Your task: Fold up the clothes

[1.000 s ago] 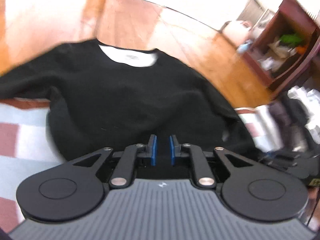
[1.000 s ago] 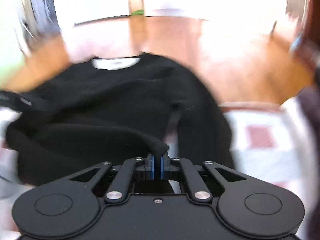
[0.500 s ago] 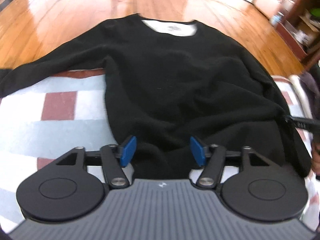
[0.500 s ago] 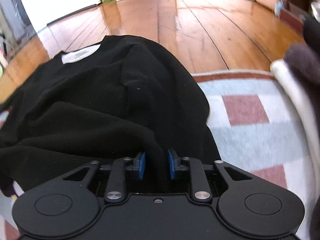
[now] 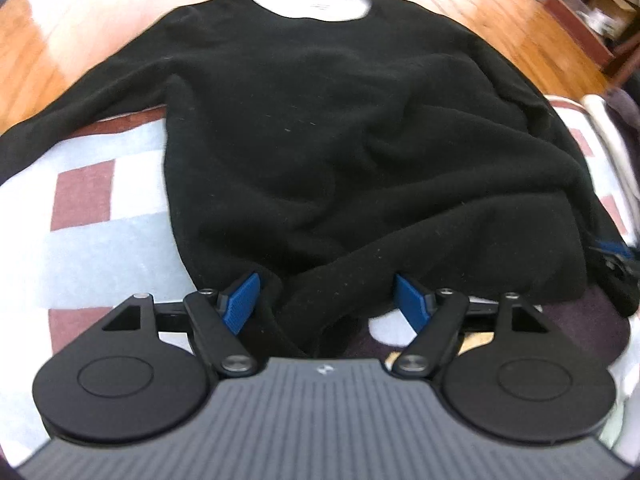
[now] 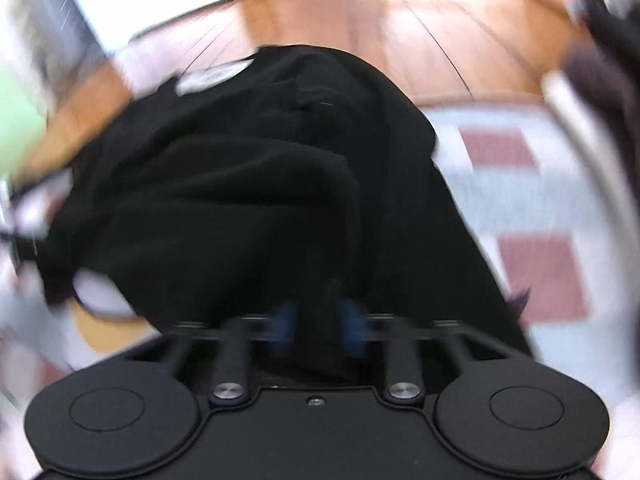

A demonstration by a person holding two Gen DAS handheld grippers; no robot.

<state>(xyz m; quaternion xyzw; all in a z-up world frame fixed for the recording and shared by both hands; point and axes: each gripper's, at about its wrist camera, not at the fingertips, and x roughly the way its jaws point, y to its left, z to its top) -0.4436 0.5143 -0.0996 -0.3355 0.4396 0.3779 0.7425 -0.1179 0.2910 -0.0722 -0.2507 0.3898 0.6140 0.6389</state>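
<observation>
A black sweater with a white neck label lies flat, neck far from me, on a checked rug. One sleeve stretches out to the left; the other lies across the lower body toward the hem. My left gripper is open wide at the near hem, with a fold of black fabric between its blue pads. The right wrist view is blurred. There my right gripper stands partly open with a ridge of sweater fabric between the pads. Its blue tip shows at the sweater's right edge.
Wooden floor lies beyond the rug. A dark wooden shelf unit with clutter stands at the far right. Pale and dark folded cloth is piled along the rug's right side.
My left gripper went from shut to wide open and moved in at the hem. My right gripper let go its pinch on the fabric and its pads spread; its view is now shaking.
</observation>
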